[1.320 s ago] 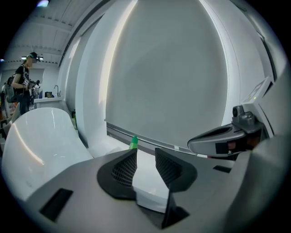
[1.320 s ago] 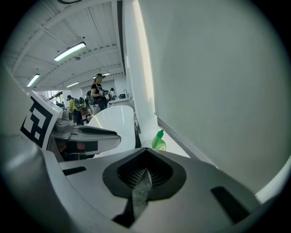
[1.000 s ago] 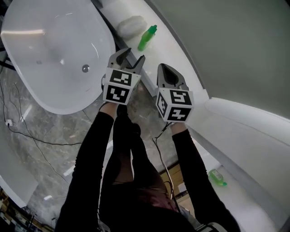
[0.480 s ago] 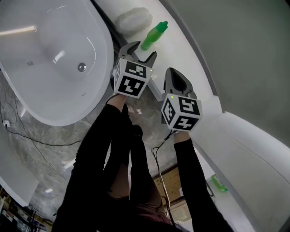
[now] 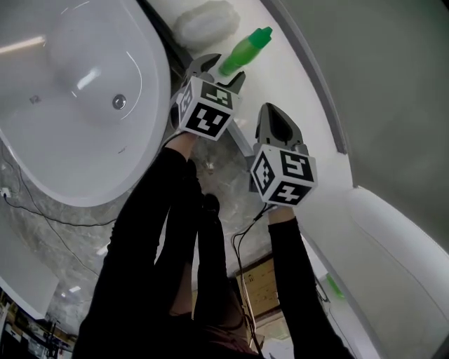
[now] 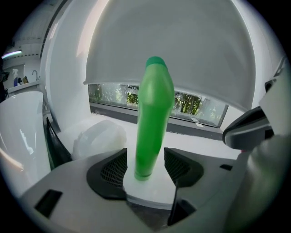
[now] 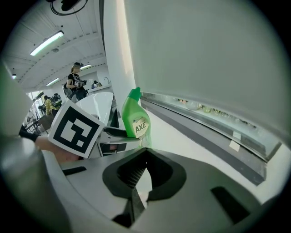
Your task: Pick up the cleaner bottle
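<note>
A green cleaner bottle [image 5: 245, 50] with a green cap stands upright on the white ledge [image 5: 295, 84] beside the bathtub. My left gripper [image 5: 219, 71] is open wide, and the bottle's base [image 6: 145, 168] sits between its two dark pads [image 6: 113, 169] with a gap on either side. In the right gripper view the bottle [image 7: 135, 119] shows its label, just beyond the left gripper's marker cube [image 7: 75, 129]. My right gripper [image 5: 271, 116] hovers over the ledge to the right of the left one, shut and holding nothing.
A white bathtub [image 5: 70, 91] fills the left. A pale bundle [image 5: 207, 17] lies on the ledge left of the bottle. A second green bottle [image 5: 335, 286] sits farther down the ledge. Cables [image 5: 42, 210] run over the marble floor. People [image 7: 75, 84] stand in the background.
Both grippers have come down toward the ledge. The left jaws have spread wider and now straddle the bottle's base, which was ahead of them before.
</note>
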Demonstrator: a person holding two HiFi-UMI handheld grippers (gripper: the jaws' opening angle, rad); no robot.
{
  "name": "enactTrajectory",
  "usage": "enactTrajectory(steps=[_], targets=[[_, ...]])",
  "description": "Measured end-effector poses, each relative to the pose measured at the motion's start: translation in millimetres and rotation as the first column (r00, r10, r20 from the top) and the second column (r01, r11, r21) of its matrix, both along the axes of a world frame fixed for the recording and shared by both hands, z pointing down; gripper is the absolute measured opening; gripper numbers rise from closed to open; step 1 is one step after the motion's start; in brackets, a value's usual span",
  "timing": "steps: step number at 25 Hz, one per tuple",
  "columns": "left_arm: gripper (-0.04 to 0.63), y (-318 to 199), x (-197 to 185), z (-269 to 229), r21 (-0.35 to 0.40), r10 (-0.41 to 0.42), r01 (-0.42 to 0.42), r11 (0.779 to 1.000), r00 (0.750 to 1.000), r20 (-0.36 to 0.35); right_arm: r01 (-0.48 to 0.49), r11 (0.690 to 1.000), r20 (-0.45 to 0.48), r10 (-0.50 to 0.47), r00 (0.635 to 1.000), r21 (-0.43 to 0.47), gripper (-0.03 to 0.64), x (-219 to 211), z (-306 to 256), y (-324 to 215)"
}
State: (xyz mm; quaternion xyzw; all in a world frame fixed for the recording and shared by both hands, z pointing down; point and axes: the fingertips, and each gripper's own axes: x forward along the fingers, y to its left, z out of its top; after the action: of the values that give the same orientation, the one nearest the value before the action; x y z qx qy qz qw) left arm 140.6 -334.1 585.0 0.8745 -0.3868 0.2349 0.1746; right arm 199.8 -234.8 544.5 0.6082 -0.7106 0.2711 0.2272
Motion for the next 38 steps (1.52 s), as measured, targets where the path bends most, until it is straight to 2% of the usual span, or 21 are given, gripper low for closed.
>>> enactTrajectory(steps=[7,24,27,34,38], targets=[[0.256,-15.3,10.2,16.6,-0.004,0.012,-0.012,1.000,1.000,-0.007,-0.018,1.000,-0.002,0.018,1.000,-0.011,0.002,2.3,12.3,-8.4],[0.253,-28.9,32.0,31.9,0.070,0.031,-0.033,0.997,0.999,0.030,-0.040,0.999,-0.023,0.039,0.999,-0.023,0.002,10.7,25.9,-22.2],[0.214,-30.7,31.3,32.5,0.071,0.022,-0.024,0.997,0.999,0.038,-0.039,0.999,-0.032,0.038,0.999,-0.028,0.002,11.5,26.6,-22.1],[0.202,-32.1,30.8,31.6,0.072,0.005,-0.008,0.997,0.999,0.042,-0.046,0.999,-0.037,0.044,0.998,-0.028,0.002,16.2,25.9,-23.1],[0.199,-28.1,31.4,26.3,0.086,0.004,-0.006,0.996,1.000,0.020,-0.049,0.998,-0.043,0.048,0.998,-0.028,0.002,20.2,24.8,-21.4]])
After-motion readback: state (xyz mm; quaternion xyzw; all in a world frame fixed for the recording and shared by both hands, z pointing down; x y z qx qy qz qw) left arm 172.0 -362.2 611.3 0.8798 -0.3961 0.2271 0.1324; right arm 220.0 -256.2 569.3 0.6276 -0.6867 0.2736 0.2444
